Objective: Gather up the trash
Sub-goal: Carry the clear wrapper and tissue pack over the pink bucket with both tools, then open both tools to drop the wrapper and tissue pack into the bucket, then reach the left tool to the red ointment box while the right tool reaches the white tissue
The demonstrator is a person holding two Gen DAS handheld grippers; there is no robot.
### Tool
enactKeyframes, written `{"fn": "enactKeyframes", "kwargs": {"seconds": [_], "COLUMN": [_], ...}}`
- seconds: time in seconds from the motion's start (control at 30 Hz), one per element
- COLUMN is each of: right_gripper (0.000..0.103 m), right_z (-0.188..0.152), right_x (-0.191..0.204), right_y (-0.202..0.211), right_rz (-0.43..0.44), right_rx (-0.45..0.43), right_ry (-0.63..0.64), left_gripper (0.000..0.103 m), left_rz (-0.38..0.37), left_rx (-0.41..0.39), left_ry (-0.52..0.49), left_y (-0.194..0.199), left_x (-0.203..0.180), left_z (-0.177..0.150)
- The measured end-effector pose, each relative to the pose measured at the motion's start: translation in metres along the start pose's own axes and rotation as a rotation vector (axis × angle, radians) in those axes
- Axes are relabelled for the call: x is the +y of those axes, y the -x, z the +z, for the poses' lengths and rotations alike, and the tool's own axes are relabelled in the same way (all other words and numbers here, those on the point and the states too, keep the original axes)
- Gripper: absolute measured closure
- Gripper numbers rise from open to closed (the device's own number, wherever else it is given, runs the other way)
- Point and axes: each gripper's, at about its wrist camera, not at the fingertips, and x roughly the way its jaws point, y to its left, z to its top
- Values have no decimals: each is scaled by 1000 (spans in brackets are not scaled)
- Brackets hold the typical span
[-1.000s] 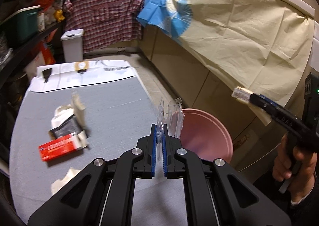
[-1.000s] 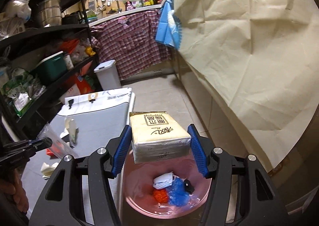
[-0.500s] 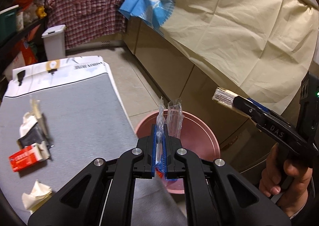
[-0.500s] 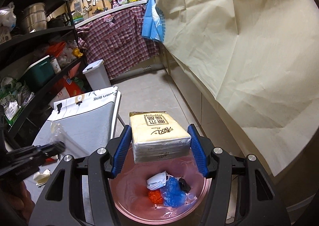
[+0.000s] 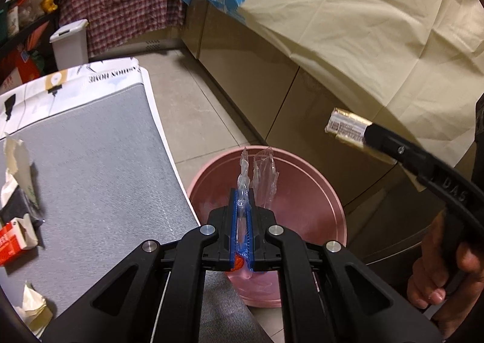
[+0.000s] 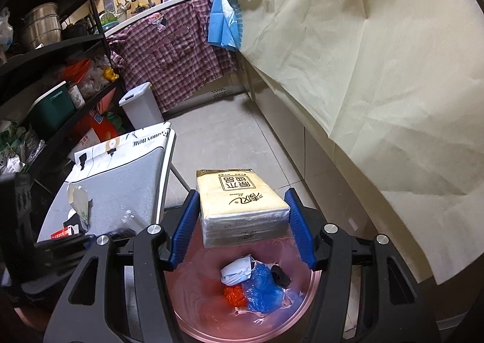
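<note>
Pink bin (image 6: 242,306) sits directly under my right gripper (image 6: 242,222), clamped across the tissue pack (image 6: 242,207)'s short axis; my left gripper (image 5: 242,216), pinching clear wrapper (image 5: 260,173), hangs over the bin's near rim.

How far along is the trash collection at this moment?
Partly done: the pink bin already holds a white mask, a blue bag and orange scraps. In hand: the left gripper pinches a clear wrapper over the bin; the right gripper holds a tissue pack above it. Left: the red box and crumpled paper on the gray table.
</note>
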Motion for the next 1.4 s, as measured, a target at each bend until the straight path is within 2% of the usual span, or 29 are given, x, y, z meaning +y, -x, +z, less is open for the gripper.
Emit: {"fn": "enactKeyframes", "kwargs": {"seconds": [0.13,0.2,0.27,0.3,0.63,1.03,1.33,1.4], "right_gripper": [44,43,37,36,36,39,49,55], "right_z": [-1,-3,-3,-4,-5,-4,-9,-10], "right_x": [0,2,0,-2,-1,18,33,35], "right_y": [-7,-10,-11,-12,-13,6,17,20], "right_rz": [8,-10,-16,-15,-17,-13,-23,-18], "right_rx": [24,37,37,39,32,-23,-42,-45], "right_ry": [6,15,8,0,5,55,88,81], "left_gripper": [97,91,76,75,75,75,75,75], "left_rz": [-14,-7,-4,-6,5,82,132,138], "left_rx": [31,49,53,50,23,-72,-130,-141], "left_ry": [-12,-10,2,7,-10,-19,-7,-8], "left_y": [-11,-16,-18,-17,3,78,128,138], "left_x": [-4,-4,-2,0,3,19,51,59], "left_z": [-2,-3,-3,-4,-9,-2,-2,-3]}}
